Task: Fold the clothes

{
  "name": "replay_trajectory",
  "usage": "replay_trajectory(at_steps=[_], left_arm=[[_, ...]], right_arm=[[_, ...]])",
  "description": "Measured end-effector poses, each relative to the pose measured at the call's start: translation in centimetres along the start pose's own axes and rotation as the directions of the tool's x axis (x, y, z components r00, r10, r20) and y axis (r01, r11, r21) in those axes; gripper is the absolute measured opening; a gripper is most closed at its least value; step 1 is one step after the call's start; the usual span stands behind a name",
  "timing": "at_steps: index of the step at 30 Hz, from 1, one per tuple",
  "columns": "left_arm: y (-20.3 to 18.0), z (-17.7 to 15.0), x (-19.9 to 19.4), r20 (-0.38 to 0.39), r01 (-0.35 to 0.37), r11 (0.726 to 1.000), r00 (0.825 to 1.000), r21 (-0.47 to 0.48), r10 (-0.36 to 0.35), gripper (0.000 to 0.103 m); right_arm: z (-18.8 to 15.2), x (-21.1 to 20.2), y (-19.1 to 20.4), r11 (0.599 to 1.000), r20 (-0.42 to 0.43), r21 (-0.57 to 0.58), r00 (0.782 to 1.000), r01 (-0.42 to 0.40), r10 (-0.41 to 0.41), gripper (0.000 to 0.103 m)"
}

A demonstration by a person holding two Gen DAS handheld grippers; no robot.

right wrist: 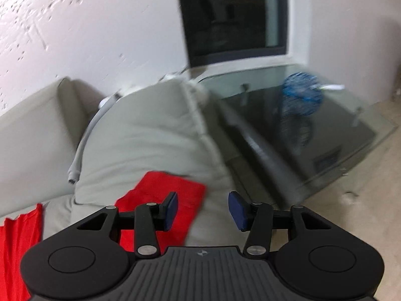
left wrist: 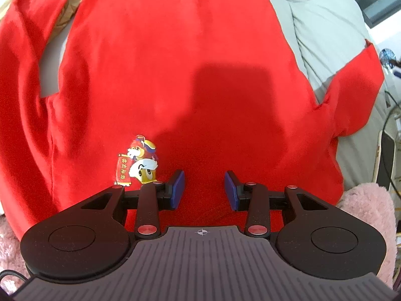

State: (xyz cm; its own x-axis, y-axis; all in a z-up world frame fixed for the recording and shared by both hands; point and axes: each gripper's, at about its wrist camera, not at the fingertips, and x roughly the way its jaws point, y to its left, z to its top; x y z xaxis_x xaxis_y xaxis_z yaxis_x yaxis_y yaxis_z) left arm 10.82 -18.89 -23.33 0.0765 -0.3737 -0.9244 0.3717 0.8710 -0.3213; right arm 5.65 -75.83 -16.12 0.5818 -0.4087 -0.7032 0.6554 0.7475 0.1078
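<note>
A red shirt [left wrist: 175, 75] was seen spread flat, front side up, across a grey sofa cushion [left wrist: 325, 37], apparently laid out so that its sleeves could be folded inward. In the left wrist view, one sleeve [left wrist: 27, 57] was stretched toward the upper left of the frame, over a brown cardboard piece [left wrist: 67, 12], while the other sleeve [left wrist: 351, 95] reached to the right edge. A small cartoon print [left wrist: 137, 160] was shown at lower left of centre. The left gripper [left wrist: 204, 190] was held steeply downward just above the chest of the shirt, its blue fingers [left wrist: 178, 188] spread with only red cloth seen beyond the gap and nothing pinched. Pink fleece [left wrist: 366, 208] was glimpsed at lower right.

In the blurred right wrist view, the right gripper [right wrist: 203, 210] was angled down toward the sleeve end [right wrist: 170, 195] lying at lower centre on the cushion [right wrist: 150, 138], probably for a first grasp. Its fingers [right wrist: 171, 209] were parted and empty. A glass side table [right wrist: 313, 125] was seen at right.
</note>
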Motion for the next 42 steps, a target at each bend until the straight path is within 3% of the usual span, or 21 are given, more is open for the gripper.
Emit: replay_trajectory(at_steps=[5,7,8,10,12,15,18,23,26,27,29,35,37,42], left_arm=[[0.0,0.2,0.4,-0.006,-0.002,1.0,1.0,-0.02,0.002,0.042],[-0.1,0.2,0.5,-0.007,-0.006,1.0,1.0,-0.018,0.006,0.042],[-0.2,0.3,0.5,-0.008,-0.007,1.0,1.0,-0.014,0.007,0.042],[-0.2,0.3,0.5,-0.011,-0.008,1.0,1.0,-0.012,0.008,0.042],[-0.1,0.4,0.5,-0.014,-0.005,1.0,1.0,-0.014,0.005,0.042],[0.0,0.4,0.6,-0.014,0.001,1.0,1.0,-0.012,-0.001,0.042],[0.0,0.3,0.5,-0.012,0.002,1.0,1.0,-0.005,-0.002,0.042],[-0.2,0.4,0.7,-0.014,0.002,1.0,1.0,0.006,-0.001,0.043],[-0.4,0.5,0.8,-0.016,-0.007,1.0,1.0,0.01,0.008,0.043],[-0.6,0.5,0.9,-0.017,-0.011,1.0,1.0,0.015,0.011,0.043],[-0.7,0.6,1.0,-0.018,-0.014,1.0,1.0,0.019,0.014,0.044],[-0.6,0.5,1.0,-0.007,-0.004,1.0,1.0,0.023,0.004,0.046],[-0.4,0.5,1.0,-0.001,-0.001,1.0,1.0,0.02,0.001,0.046],[-0.8,-0.2,-0.1,0.021,-0.027,0.999,0.999,0.028,0.026,0.045]], right_arm=[[0.1,3.3,1.0,0.999,-0.082,0.032,0.996,0.031,-0.028,0.045],[0.0,3.7,1.5,0.999,-0.081,0.039,0.997,0.024,-0.021,0.031],[0.0,3.9,1.7,0.999,-0.083,0.036,0.997,0.007,-0.004,0.017],[0.1,3.7,2.5,1.0,-0.08,-0.012,0.997,0.017,-0.018,0.01],[0.4,2.7,3.0,0.998,-0.059,-0.063,0.998,0.028,-0.031,0.009],[1.7,0.1,2.8,0.996,0.051,-0.064,0.997,0.06,-0.057,0.008],[3.5,-3.6,1.7,0.991,0.173,-0.021,0.977,0.129,-0.123,0.008],[4.6,-3.6,1.4,0.992,0.164,-0.021,0.979,0.125,-0.12,0.008],[4.4,-1.0,2.2,0.99,0.106,-0.026,0.985,0.137,-0.134,0.015],[4.2,0.3,2.5,0.99,0.071,-0.015,0.988,0.142,-0.14,0.028],[4.1,0.6,2.8,0.988,0.061,-0.007,0.986,0.156,-0.155,0.039],[3.0,-2.8,3.2,0.995,0.065,0.004,0.993,0.101,-0.101,0.052],[1.6,-6.0,3.2,0.999,0.059,-0.003,0.998,0.032,-0.032,0.065],[-4.0,-10.9,3.2,0.987,0.047,-0.02,0.986,-0.159,0.16,0.072]])
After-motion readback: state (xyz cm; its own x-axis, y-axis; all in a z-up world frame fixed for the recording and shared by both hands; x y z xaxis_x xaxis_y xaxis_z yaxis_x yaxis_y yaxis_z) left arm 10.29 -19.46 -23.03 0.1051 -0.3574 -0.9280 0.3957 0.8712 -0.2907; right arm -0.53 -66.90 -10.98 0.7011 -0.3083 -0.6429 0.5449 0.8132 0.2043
